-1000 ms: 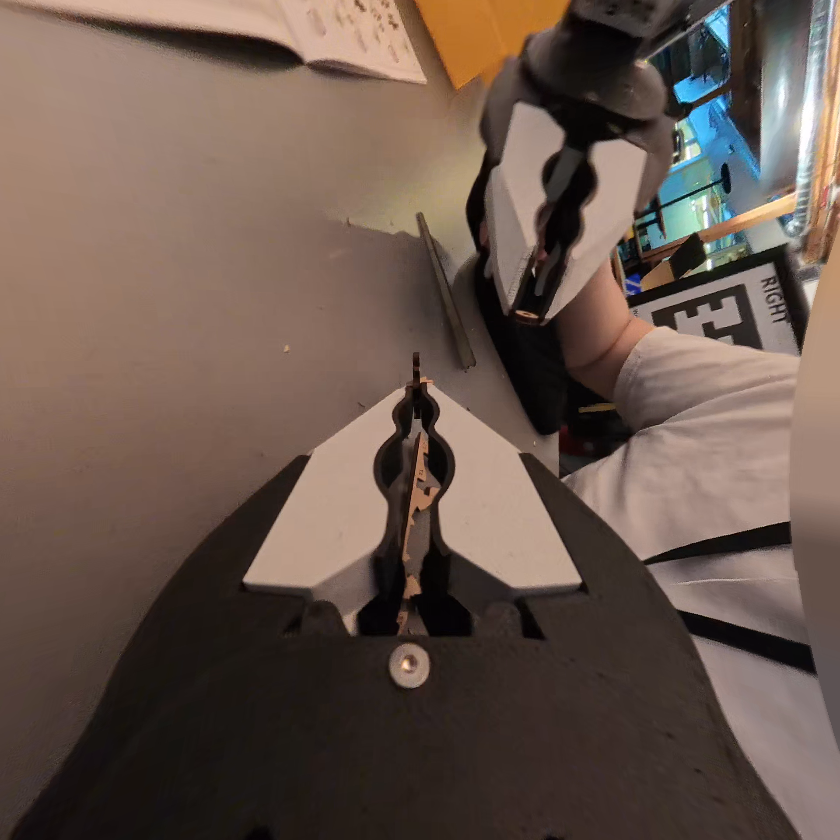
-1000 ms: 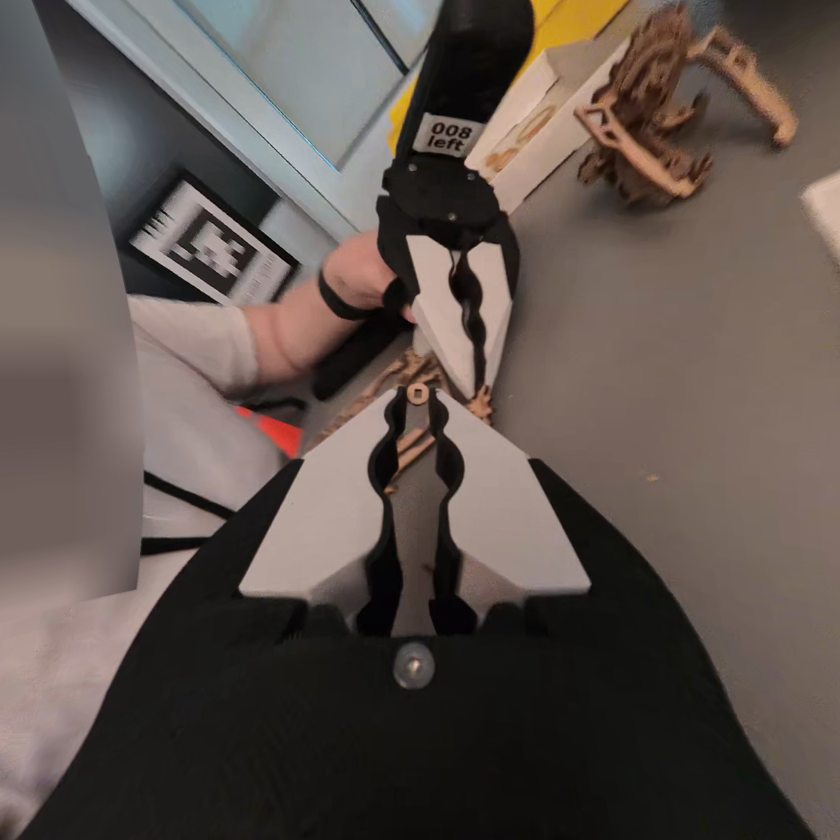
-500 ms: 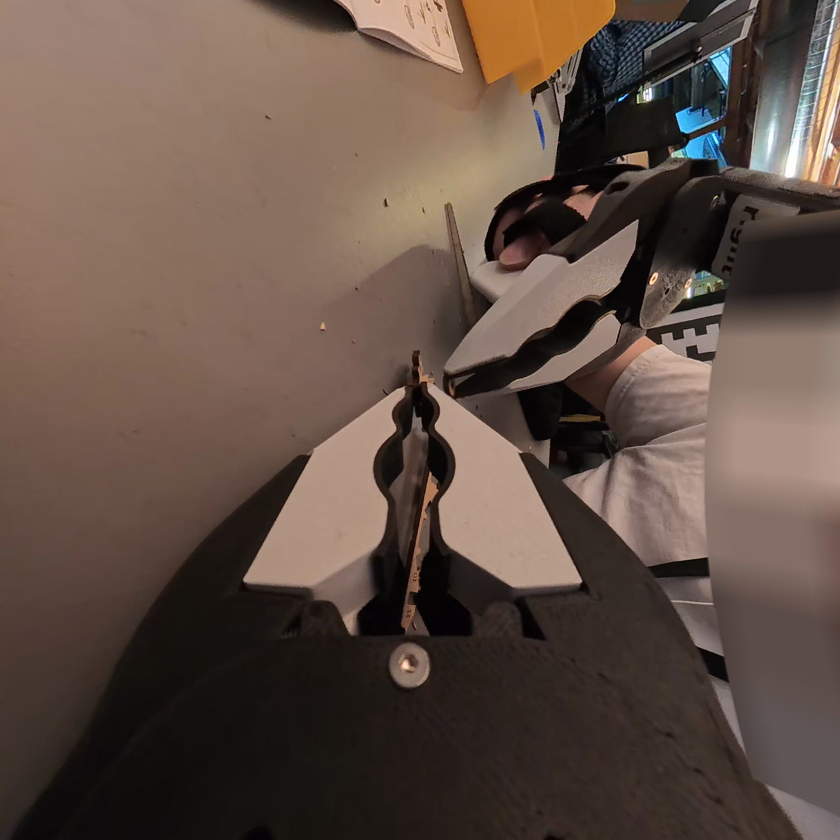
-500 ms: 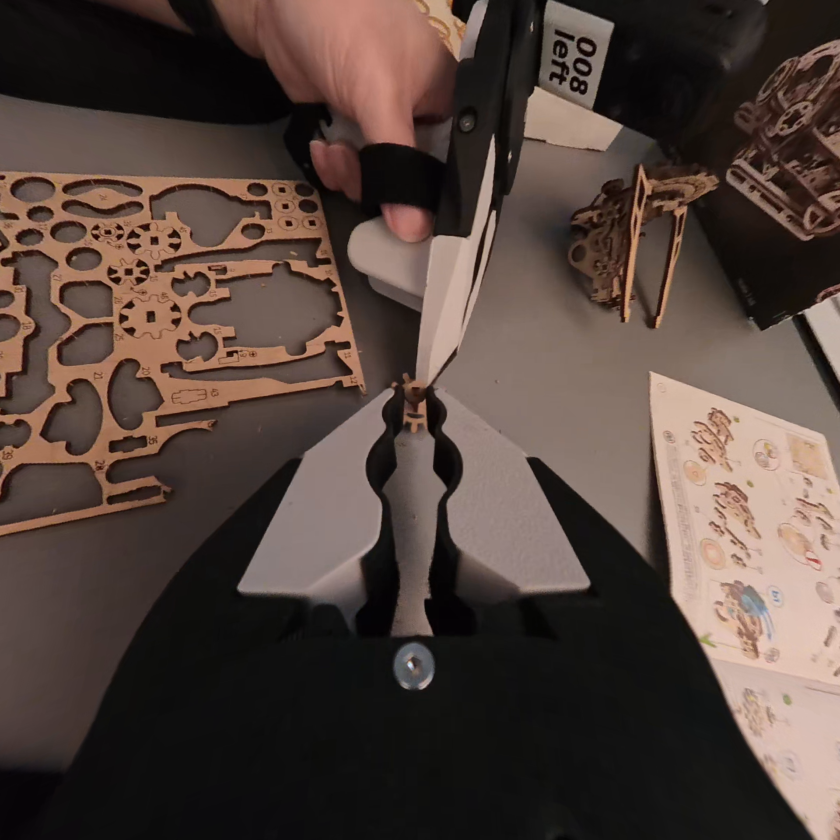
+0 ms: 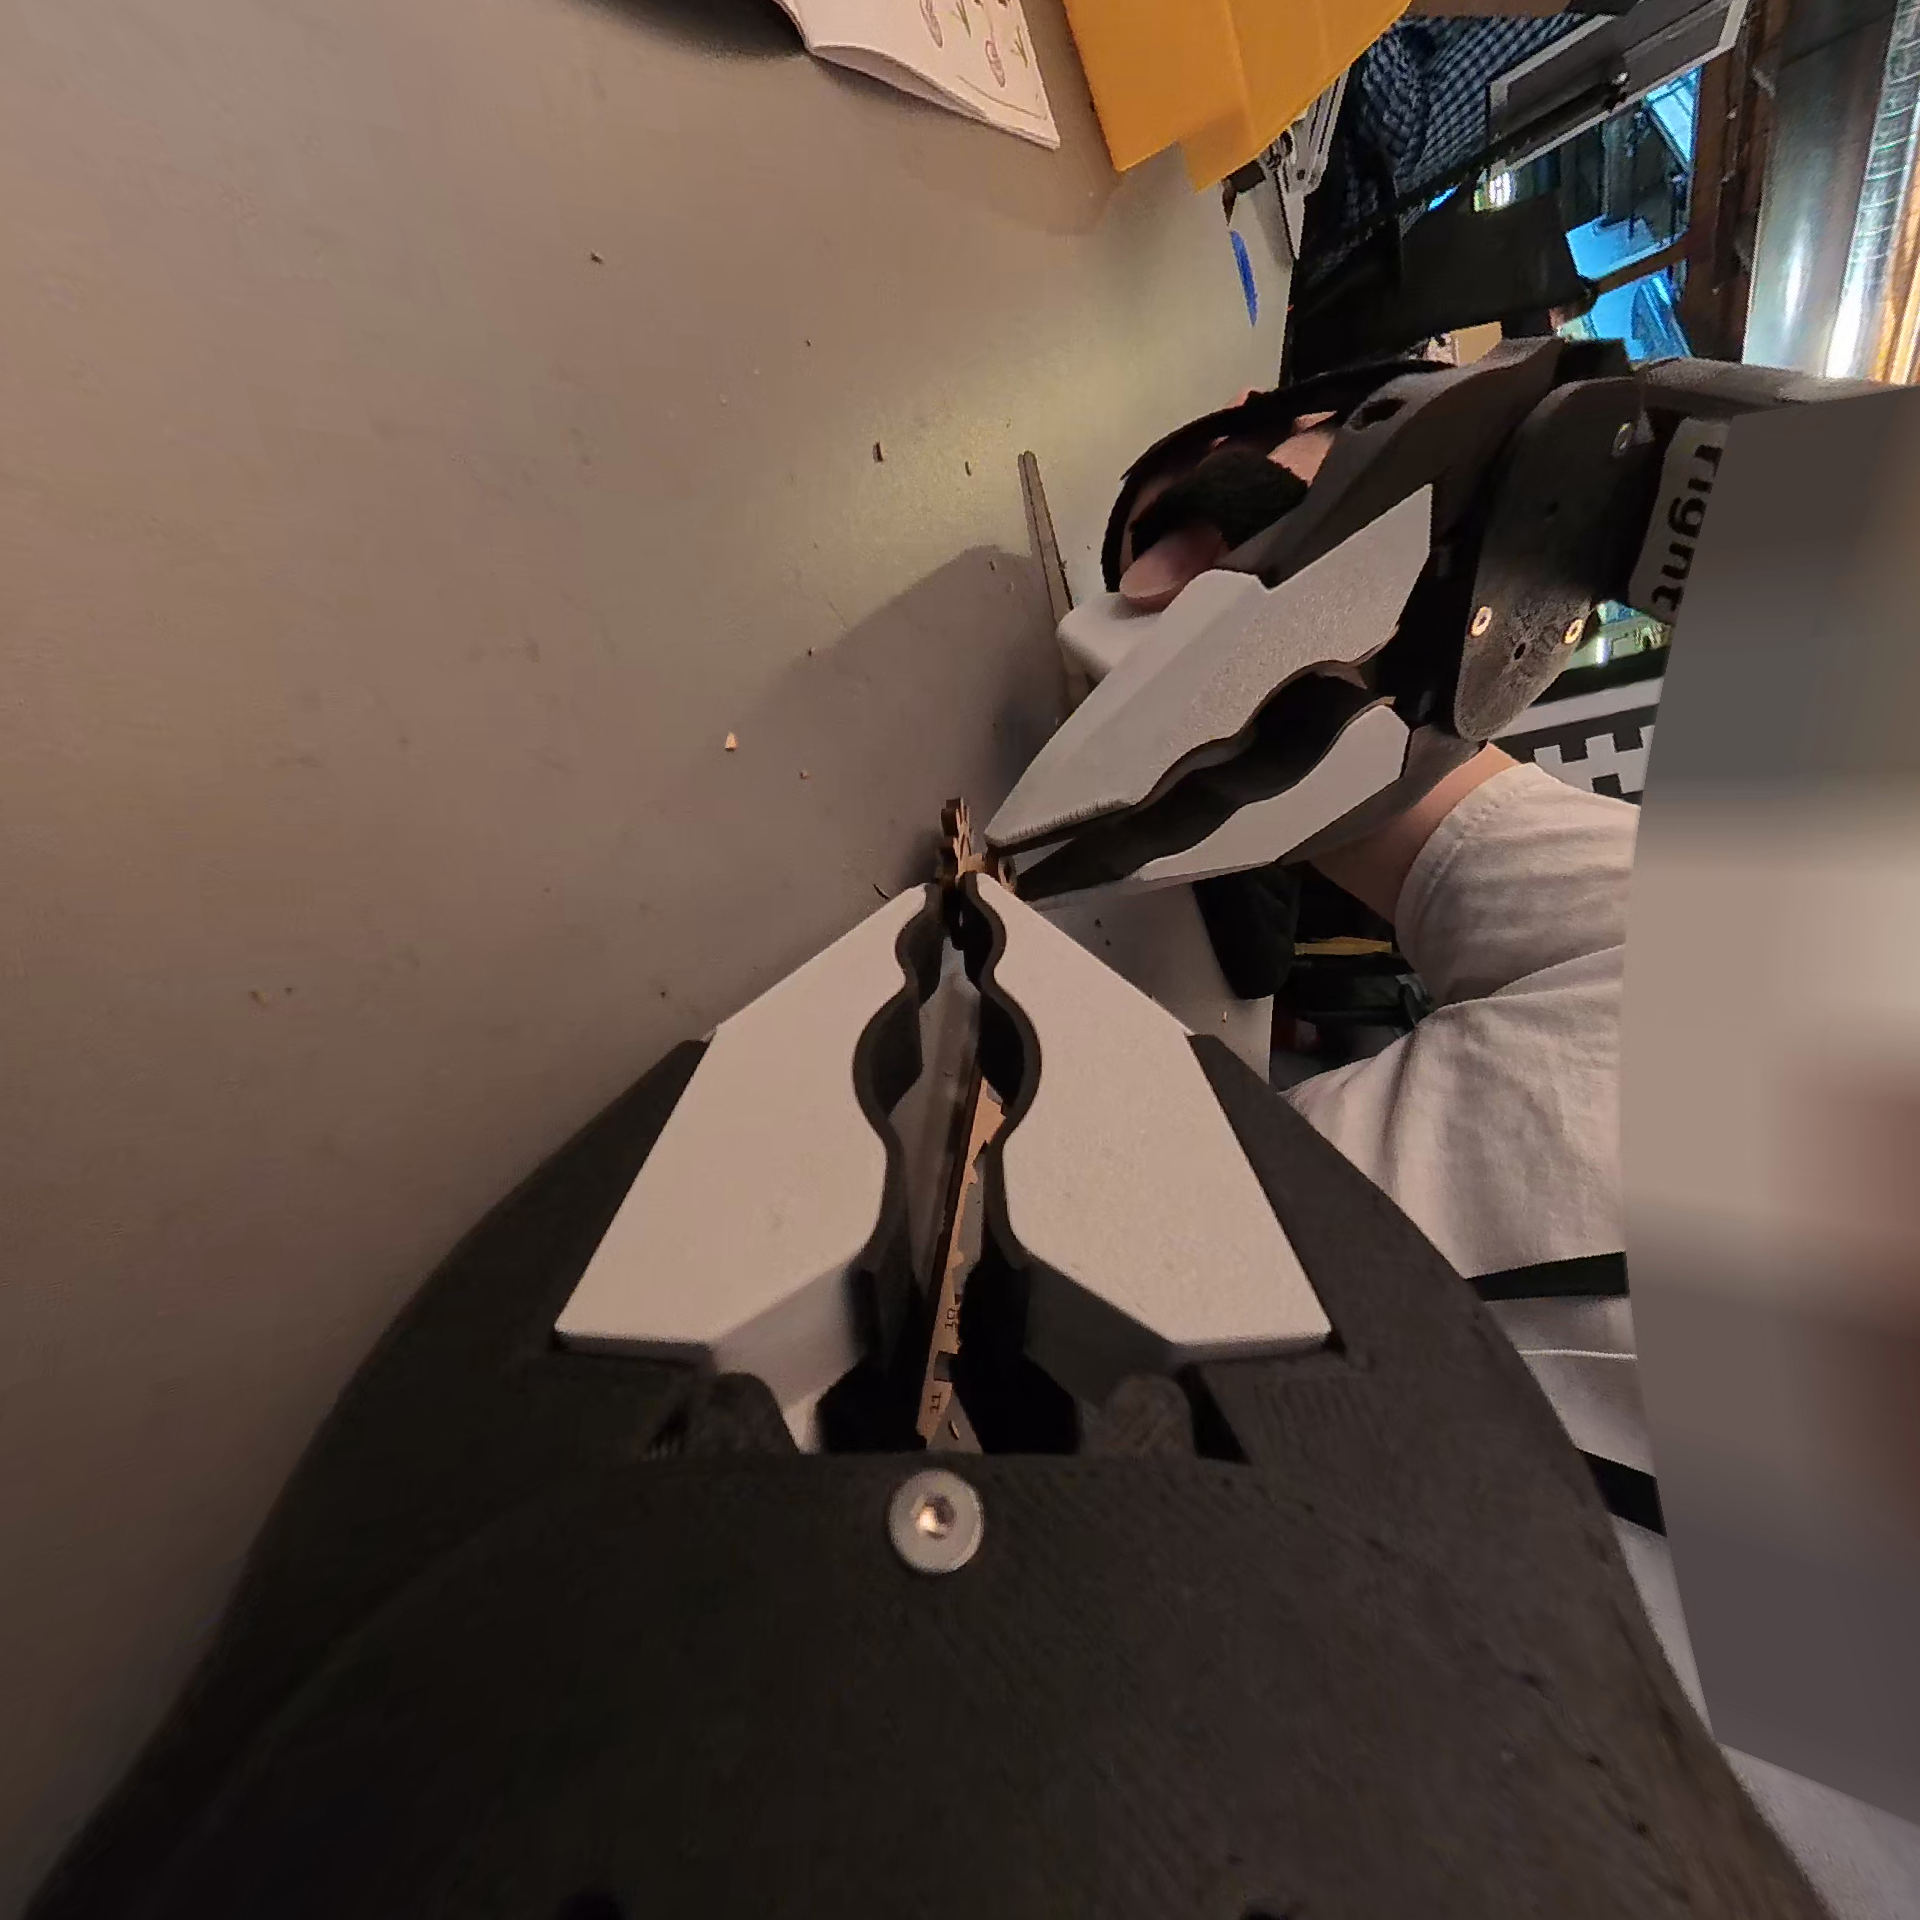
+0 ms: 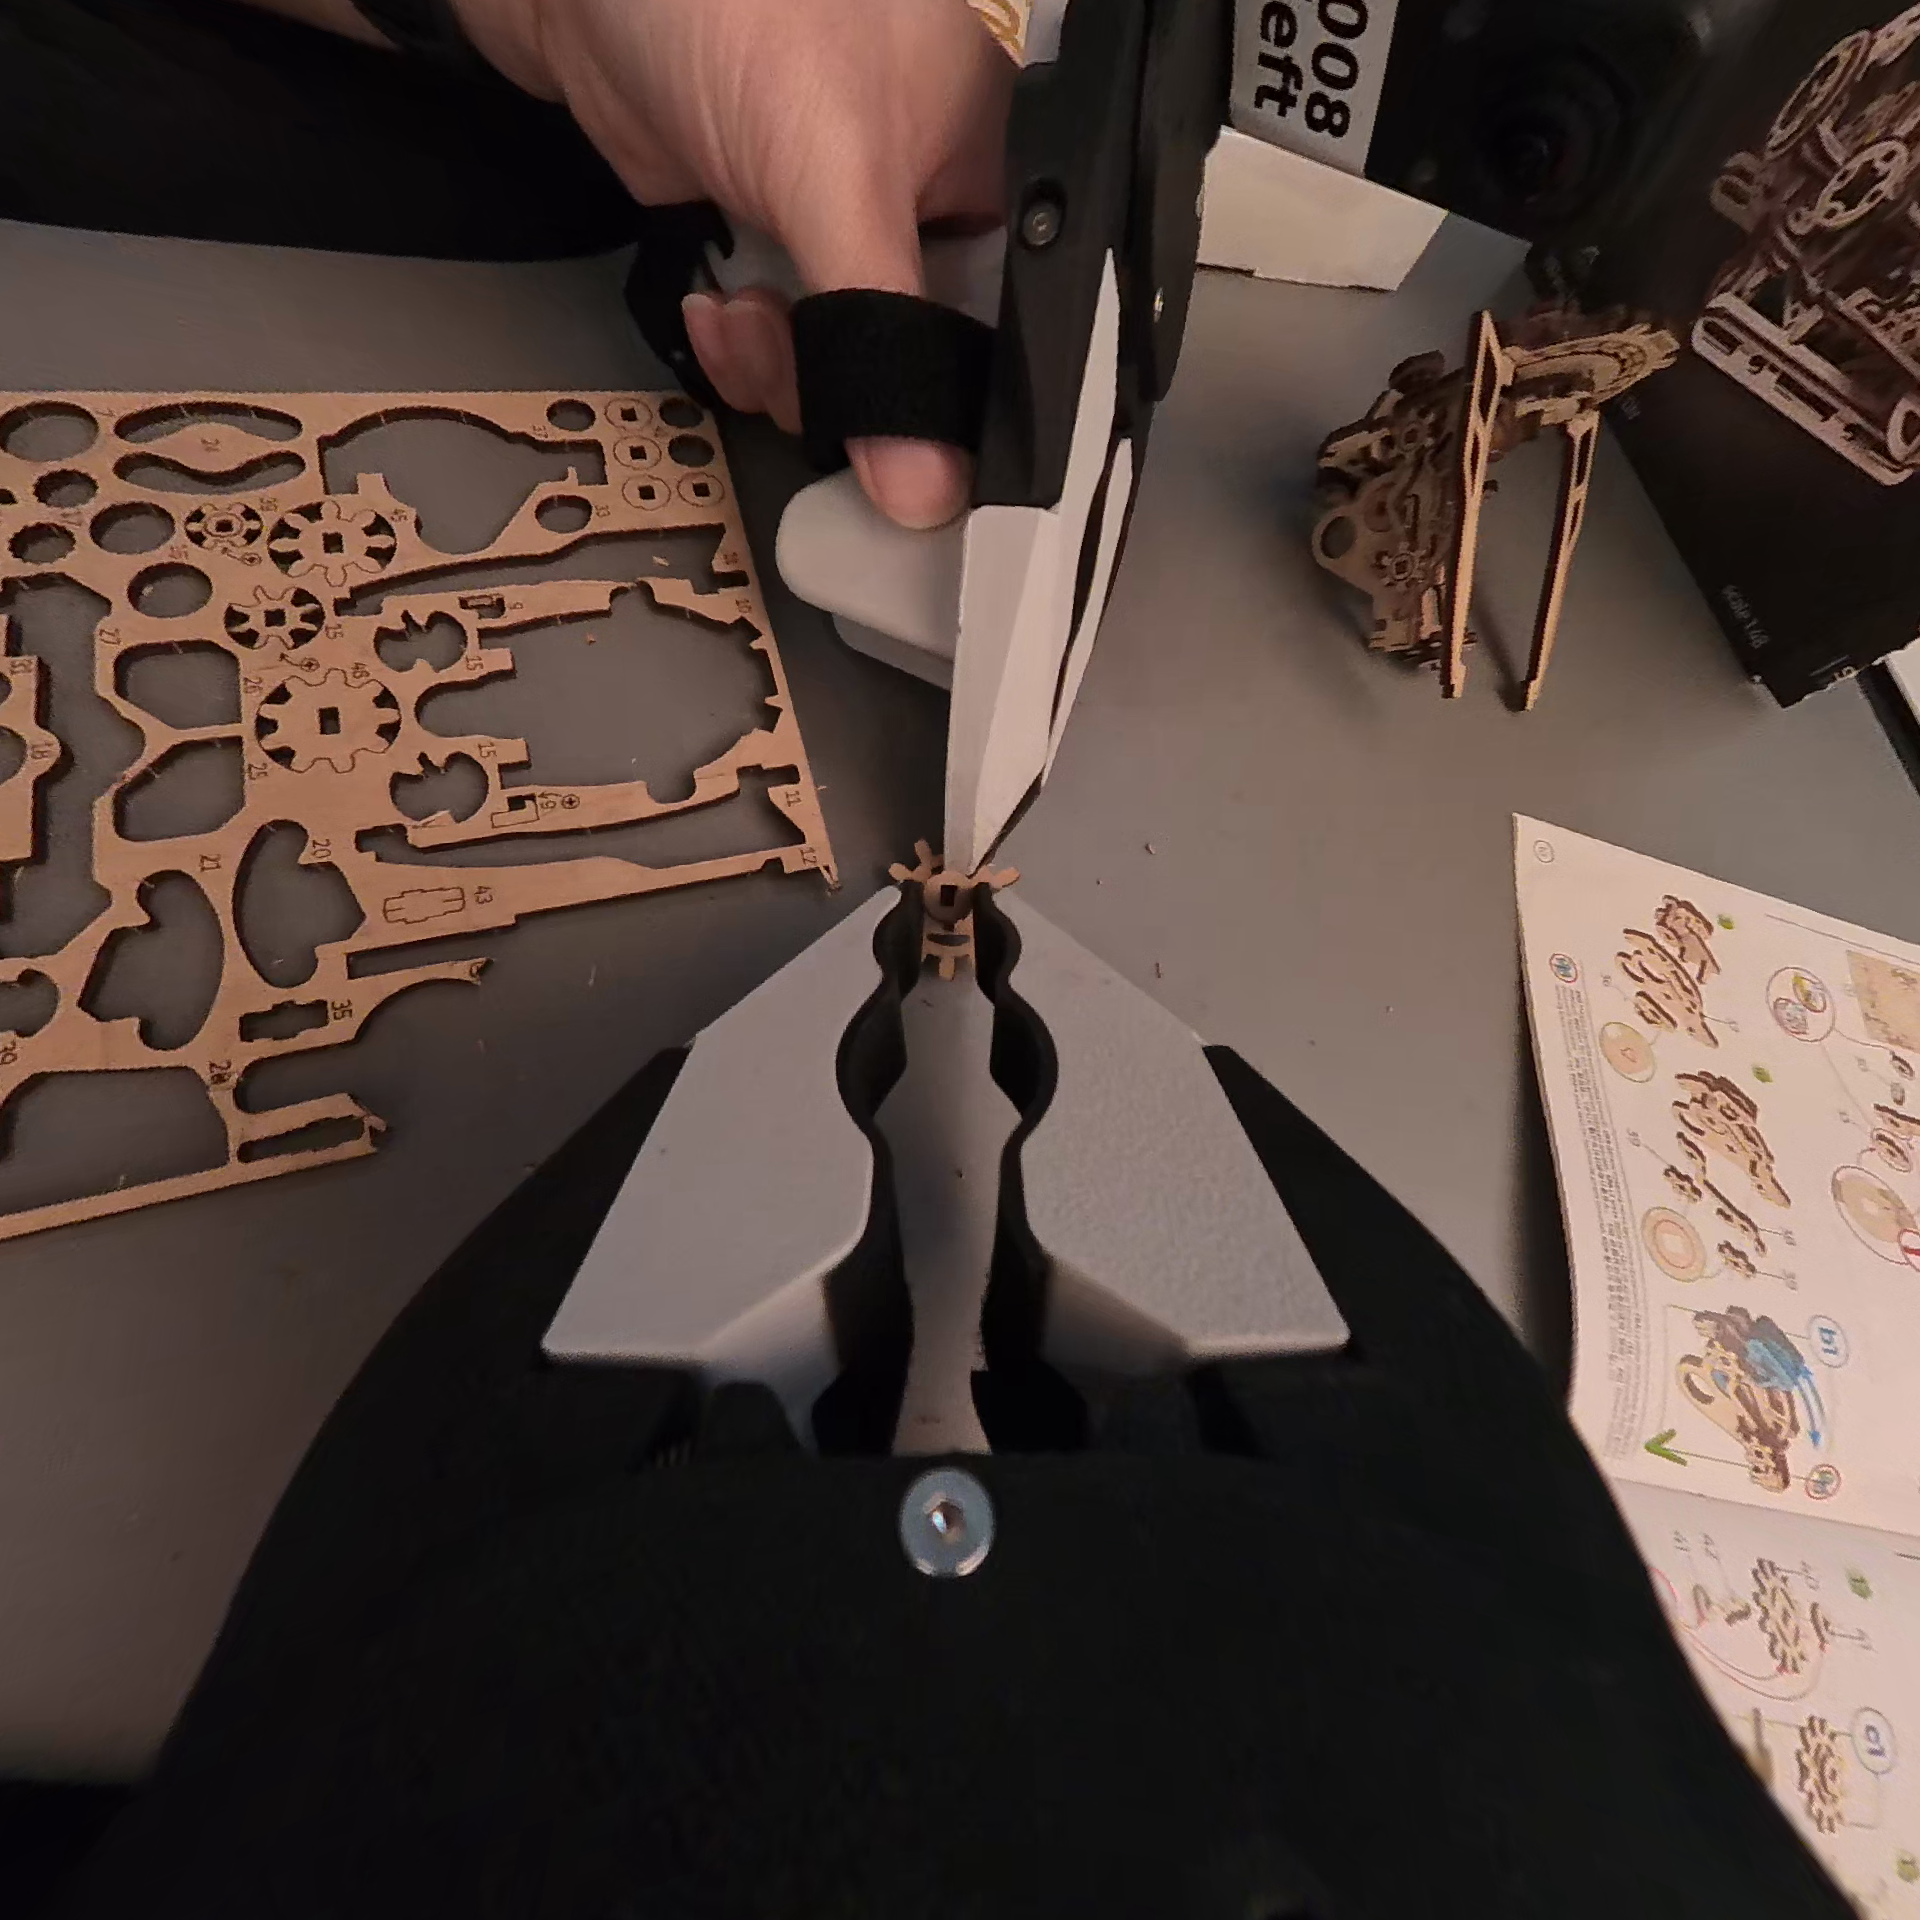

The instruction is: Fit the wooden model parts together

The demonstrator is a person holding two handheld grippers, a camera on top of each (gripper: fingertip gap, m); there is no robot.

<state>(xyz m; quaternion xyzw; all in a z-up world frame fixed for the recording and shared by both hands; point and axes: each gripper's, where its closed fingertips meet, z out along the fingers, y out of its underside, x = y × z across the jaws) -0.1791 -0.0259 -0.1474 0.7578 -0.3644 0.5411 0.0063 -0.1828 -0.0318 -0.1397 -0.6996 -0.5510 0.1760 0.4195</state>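
In the left wrist view my left gripper point(image 5: 961, 883) is shut on a thin wooden gear point(image 5: 954, 840), seen edge-on and sticking out past the tips. My right gripper point(image 5: 1006, 857) reaches in from the right and its tips meet the gear. In the right wrist view my right gripper point(image 6: 948, 920) is shut on a small wooden piece point(image 6: 945, 943). This piece presses against the toothed gear point(image 6: 948, 885), which has a square hole. The left gripper point(image 6: 982, 847) comes down from above onto the gear. All of this is held just above the grey table point(image 6: 1247, 935).
A laser-cut wooden parts sheet point(image 6: 364, 779) lies at left. A partly built wooden model point(image 6: 1455, 540) and a black box point(image 6: 1818, 416) stand at right rear. An instruction booklet point(image 6: 1714, 1195) lies at right. Yellow folders point(image 5: 1195, 73) lie near the table edge. Only a small space, under 4 cm, lies between the two pairs of fingers.
The right gripper swung round from pointing across the table and brought its small piece to the left gripper's tips. The two wooden parts now touch.
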